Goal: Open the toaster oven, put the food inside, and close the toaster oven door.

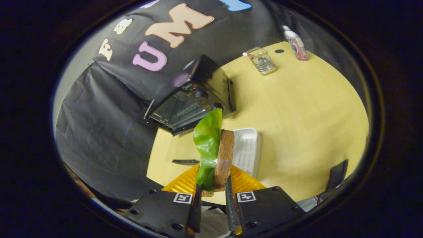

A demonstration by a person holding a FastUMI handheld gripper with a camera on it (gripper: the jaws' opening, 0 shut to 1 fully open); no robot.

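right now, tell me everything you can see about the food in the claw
The brown bread slice with a green lettuce leaf stands on edge, gripped at its lower end between the two black fingers of the claw. The bread looks coarse, with a darker crust; the glossy, wrinkled leaf lies against its left face and rises past its top. It is lifted above the orange ridged plate, with the white plastic tray behind it and the black toaster oven, door open, beyond.

Dim, warm light with heavy fisheye bending.
We see soft blur everywhere; the pale yellow wooden tabletop (307, 109) is brightest.
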